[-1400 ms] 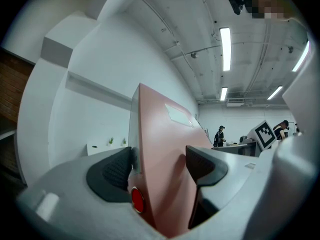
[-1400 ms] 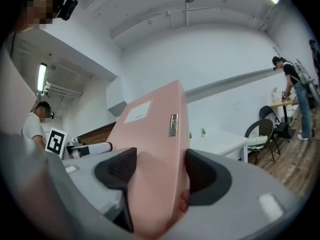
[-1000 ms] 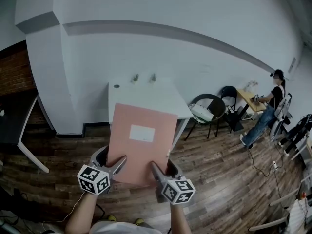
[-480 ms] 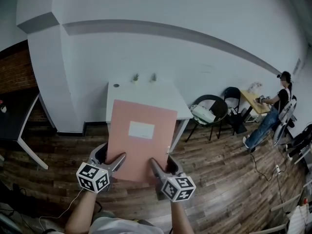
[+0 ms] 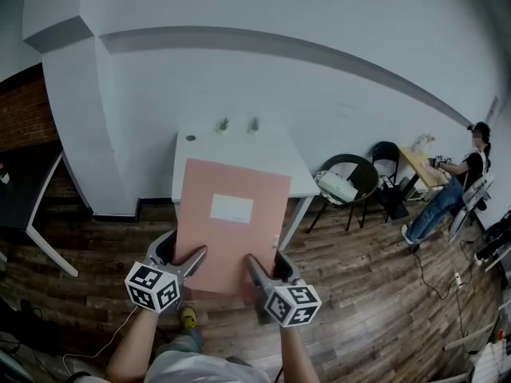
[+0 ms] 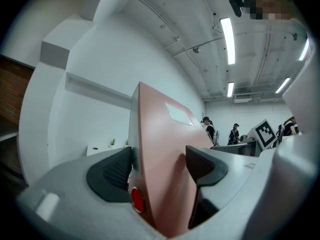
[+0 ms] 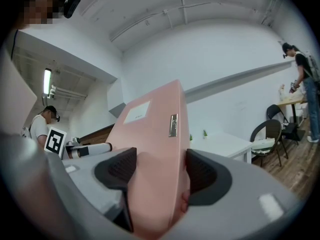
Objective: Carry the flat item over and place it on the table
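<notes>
A flat pink folder (image 5: 227,226) with a white label hangs in the air in front of me, held at its near edge by both grippers. My left gripper (image 5: 192,263) is shut on its near left corner, my right gripper (image 5: 254,268) on its near right corner. In the left gripper view the pink folder (image 6: 162,154) stands edge-on between the two dark pads. In the right gripper view the pink folder (image 7: 155,149) fills the gap between the jaws. The white table (image 5: 192,154) stands ahead against the wall, partly hidden by the folder.
Two tiny plants (image 5: 238,124) and a small dark disc (image 5: 190,138) sit at the table's far side. A black chair with a white bag (image 5: 342,183) stands to the right. A seated person (image 5: 451,186) is far right. A dark desk (image 5: 24,194) is at the left.
The folder and both grippers have kept their hold and barely shifted. The table has drawn slightly nearer. The person at the far right has slid further toward the view's edge.
</notes>
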A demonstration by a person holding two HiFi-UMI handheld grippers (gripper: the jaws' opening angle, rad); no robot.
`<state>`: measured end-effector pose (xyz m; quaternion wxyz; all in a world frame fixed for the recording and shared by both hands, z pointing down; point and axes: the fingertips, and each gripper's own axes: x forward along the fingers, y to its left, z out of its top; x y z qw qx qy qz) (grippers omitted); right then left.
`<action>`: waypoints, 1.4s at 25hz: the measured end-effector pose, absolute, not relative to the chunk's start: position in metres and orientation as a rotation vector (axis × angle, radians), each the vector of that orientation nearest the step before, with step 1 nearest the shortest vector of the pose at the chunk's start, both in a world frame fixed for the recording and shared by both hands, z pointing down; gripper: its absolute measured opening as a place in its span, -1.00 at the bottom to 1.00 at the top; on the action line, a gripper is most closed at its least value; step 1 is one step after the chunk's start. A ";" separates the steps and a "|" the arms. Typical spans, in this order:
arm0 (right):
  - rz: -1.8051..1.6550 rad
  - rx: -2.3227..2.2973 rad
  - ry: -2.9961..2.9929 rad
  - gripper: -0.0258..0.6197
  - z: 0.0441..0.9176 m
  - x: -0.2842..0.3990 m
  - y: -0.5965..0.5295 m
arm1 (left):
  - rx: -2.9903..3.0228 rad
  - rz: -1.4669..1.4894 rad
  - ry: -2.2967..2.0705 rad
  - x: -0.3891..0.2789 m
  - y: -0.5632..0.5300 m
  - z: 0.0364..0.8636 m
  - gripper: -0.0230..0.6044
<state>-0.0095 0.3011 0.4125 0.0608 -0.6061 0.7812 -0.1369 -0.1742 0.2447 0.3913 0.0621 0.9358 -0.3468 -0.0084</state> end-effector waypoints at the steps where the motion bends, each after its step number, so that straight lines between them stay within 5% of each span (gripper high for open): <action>1: -0.414 -1.836 2.362 0.04 0.414 -0.008 0.294 | 2.829 -0.025 -1.046 -0.173 0.237 0.393 0.17; 35: -0.438 -2.022 2.235 0.04 0.415 0.024 -0.024 | 2.836 -0.014 -0.838 -0.131 -0.103 0.402 0.17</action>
